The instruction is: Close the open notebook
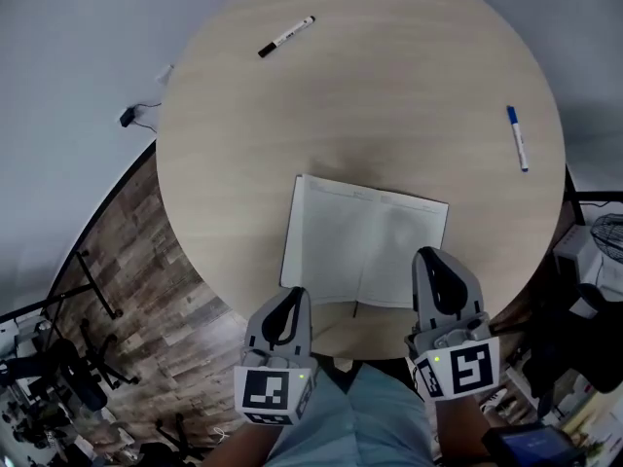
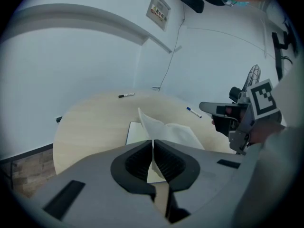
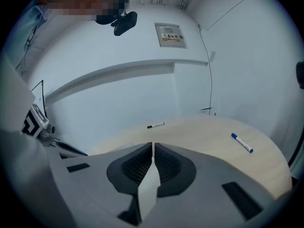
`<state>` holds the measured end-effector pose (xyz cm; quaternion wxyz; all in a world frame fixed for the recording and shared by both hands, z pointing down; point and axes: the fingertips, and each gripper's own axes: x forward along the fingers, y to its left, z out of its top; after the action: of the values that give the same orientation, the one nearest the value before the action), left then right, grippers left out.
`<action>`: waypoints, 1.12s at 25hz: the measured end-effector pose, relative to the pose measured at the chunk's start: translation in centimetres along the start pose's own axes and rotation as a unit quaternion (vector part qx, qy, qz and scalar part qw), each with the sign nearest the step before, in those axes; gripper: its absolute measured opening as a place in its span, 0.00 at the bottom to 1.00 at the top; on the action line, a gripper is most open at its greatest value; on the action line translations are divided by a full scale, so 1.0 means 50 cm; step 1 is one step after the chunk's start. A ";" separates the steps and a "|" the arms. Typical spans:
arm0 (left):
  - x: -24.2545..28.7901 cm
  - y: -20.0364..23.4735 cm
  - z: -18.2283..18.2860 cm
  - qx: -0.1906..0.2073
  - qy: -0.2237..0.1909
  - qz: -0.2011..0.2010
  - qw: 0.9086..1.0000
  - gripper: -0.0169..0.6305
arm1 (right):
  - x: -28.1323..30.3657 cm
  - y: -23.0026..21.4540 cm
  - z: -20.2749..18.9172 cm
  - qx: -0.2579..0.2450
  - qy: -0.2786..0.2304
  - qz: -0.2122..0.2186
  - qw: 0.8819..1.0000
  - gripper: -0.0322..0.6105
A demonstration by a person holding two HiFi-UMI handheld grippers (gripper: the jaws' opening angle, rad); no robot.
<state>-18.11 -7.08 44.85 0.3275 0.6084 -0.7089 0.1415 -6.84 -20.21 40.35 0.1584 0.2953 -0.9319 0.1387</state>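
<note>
An open white notebook [image 1: 365, 246] lies on the round pale wooden table [image 1: 389, 86], close to the near edge. My left gripper [image 1: 295, 296] is at the notebook's near left corner. In the left gripper view the left gripper [image 2: 153, 148] is shut on a thin white page [image 2: 147, 122], which rises above the rest of the notebook [image 2: 178, 133]. My right gripper [image 1: 426, 258] is over the near right corner. In its own view the right gripper [image 3: 153, 151] is shut; a pale strip shows behind the pads, and nothing sticks out in front of them.
A black pen [image 1: 286, 36] lies at the table's far left, and a blue pen [image 1: 517, 138] near its right edge. Wood-pattern floor [image 1: 146, 280] with stands and cables is at the left. A fan [image 1: 608, 236] and clutter stand at the right.
</note>
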 end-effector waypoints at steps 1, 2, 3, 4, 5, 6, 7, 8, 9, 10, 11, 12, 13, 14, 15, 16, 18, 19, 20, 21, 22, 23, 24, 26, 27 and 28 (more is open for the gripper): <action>-0.008 -0.014 0.009 0.007 -0.007 -0.008 1.000 0.07 | -0.004 0.002 0.015 -0.002 -0.004 0.000 1.000 0.12; -0.015 -0.028 0.018 0.013 -0.014 -0.016 1.000 0.07 | -0.007 0.004 0.029 -0.003 -0.007 0.001 1.000 0.12; -0.022 -0.041 0.026 0.017 -0.017 -0.023 0.999 0.07 | -0.011 0.006 0.040 -0.004 -0.011 0.001 1.000 0.12; -0.026 -0.053 0.032 0.020 -0.018 -0.028 0.999 0.07 | -0.014 0.005 0.051 -0.005 -0.014 0.002 1.000 0.12; -0.030 -0.065 0.036 0.023 -0.018 -0.033 0.999 0.07 | -0.017 0.004 0.060 -0.006 -0.017 0.002 1.000 0.12; -0.033 -0.078 0.037 0.027 -0.016 -0.038 0.999 0.07 | -0.021 0.001 0.068 -0.008 -0.019 0.003 1.000 0.13; -0.035 -0.091 0.038 0.031 -0.015 -0.043 0.998 0.07 | -0.025 -0.001 0.075 -0.010 -0.021 0.005 1.000 0.12; -0.037 -0.104 0.042 0.036 -0.017 -0.048 0.998 0.07 | -0.029 -0.003 0.082 -0.012 -0.021 0.008 1.000 0.13; -0.039 -0.116 0.048 0.040 -0.019 -0.053 0.998 0.07 | -0.033 -0.002 0.088 -0.014 -0.020 0.011 1.000 0.13; -0.041 -0.126 0.053 0.042 -0.020 -0.057 0.997 0.07 | -0.035 0.000 0.093 -0.017 -0.019 0.016 1.000 0.13; -0.041 -0.134 0.056 0.045 -0.021 -0.061 0.997 0.07 | -0.036 0.001 0.098 -0.019 -0.019 0.021 0.999 0.13; -0.040 -0.142 0.059 0.047 -0.020 -0.064 0.997 0.07 | -0.037 0.002 0.102 -0.021 -0.020 0.025 0.999 0.13; -0.039 -0.149 0.061 0.049 -0.021 -0.067 0.996 0.07 | -0.038 0.001 0.105 -0.022 -0.022 0.027 0.999 0.13; -0.037 -0.157 0.063 0.052 -0.021 -0.071 0.996 0.07 | -0.038 -0.001 0.106 -0.022 -0.023 0.028 0.999 0.13; -0.035 -0.164 0.062 0.054 -0.020 -0.075 0.996 0.07 | -0.038 -0.003 0.105 -0.022 -0.023 0.029 0.999 0.13; -0.034 -0.172 0.060 0.057 -0.019 -0.079 0.995 0.07 | -0.037 -0.005 0.103 -0.022 -0.022 0.030 0.999 0.13; -0.032 -0.186 0.064 0.060 -0.025 -0.088 0.994 0.07 | -0.036 -0.010 0.097 -0.021 -0.019 0.030 0.999 0.13; -0.030 -0.193 0.069 0.061 -0.032 -0.092 0.993 0.07 | -0.036 -0.013 0.094 -0.021 -0.019 0.029 0.999 0.13; -0.028 -0.199 0.073 0.062 -0.038 -0.096 0.993 0.07 | -0.036 -0.016 0.092 -0.020 -0.019 0.028 0.999 0.13; -0.026 -0.204 0.076 0.062 -0.042 -0.099 0.992 0.07 | -0.035 -0.020 0.089 -0.019 -0.020 0.027 0.999 0.13; -0.023 -0.207 0.077 0.060 -0.043 -0.101 0.992 0.07 | -0.034 -0.024 0.088 -0.018 -0.021 0.025 0.999 0.13; -0.021 -0.209 0.077 0.059 -0.043 -0.102 0.992 0.07 | -0.034 -0.027 0.087 -0.017 -0.022 0.024 0.999 0.13; -0.019 -0.212 0.078 0.058 -0.043 -0.105 0.992 0.07 | -0.035 -0.031 0.086 -0.016 -0.024 0.022 0.999 0.13; -0.016 -0.224 0.076 0.062 -0.041 -0.111 0.991 0.07 | -0.039 -0.039 0.081 -0.013 -0.025 0.018 0.999 0.13; -0.015 -0.231 0.072 0.066 -0.039 -0.115 0.990 0.07 | -0.042 -0.044 0.076 -0.011 -0.024 0.015 1.000 0.13; -0.014 -0.240 0.068 0.071 -0.036 -0.120 0.990 0.07 | -0.046 -0.050 0.071 -0.008 -0.023 0.011 1.000 0.13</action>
<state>-7.62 -11.21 39.52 0.2723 0.7153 -0.6304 0.1293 -4.33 -22.28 36.64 0.1377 0.2866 -0.9397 0.1263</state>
